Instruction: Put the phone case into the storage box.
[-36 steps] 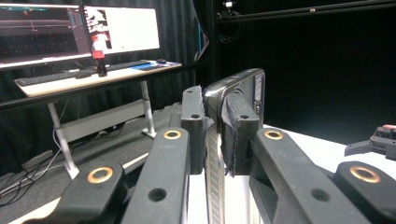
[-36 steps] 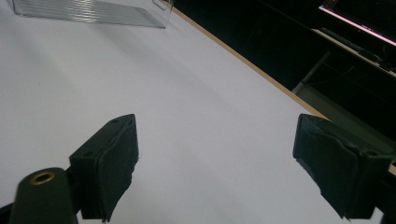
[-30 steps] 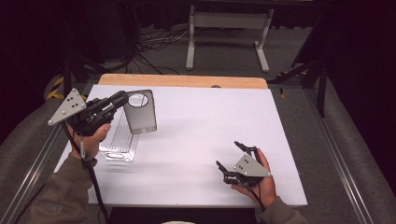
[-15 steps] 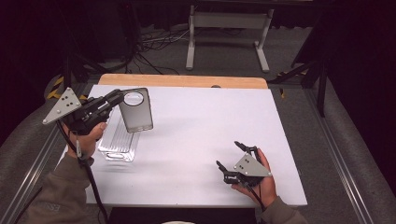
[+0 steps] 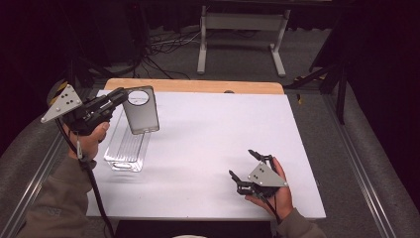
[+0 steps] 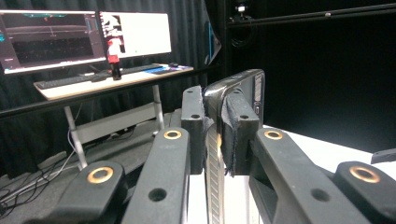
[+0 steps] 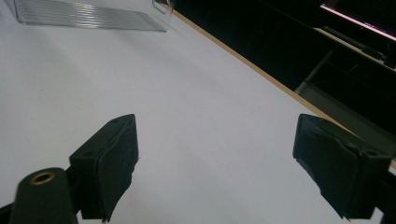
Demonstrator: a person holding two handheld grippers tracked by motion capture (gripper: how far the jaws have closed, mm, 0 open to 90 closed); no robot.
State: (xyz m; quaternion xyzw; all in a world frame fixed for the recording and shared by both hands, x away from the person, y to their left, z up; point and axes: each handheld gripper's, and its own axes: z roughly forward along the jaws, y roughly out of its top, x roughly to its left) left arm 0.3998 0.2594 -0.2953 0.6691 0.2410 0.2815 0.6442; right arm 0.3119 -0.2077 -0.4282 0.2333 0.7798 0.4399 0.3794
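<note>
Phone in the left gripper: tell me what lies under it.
Under the phone lies the clear tray on the white table. The tray's far end is covered by the phone.

Left gripper point(image 5: 119, 97) jaws clamped; right gripper point(image 5: 246, 166) apparently agape.

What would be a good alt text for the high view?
The left gripper holds a grey phone above a clear tray on a white table. The right gripper rests open near the front edge.

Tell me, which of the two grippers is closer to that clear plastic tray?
Left. The left gripper hangs just above the clear tray, clamping a phone. The right gripper rests far across the table, jaws open.
</note>
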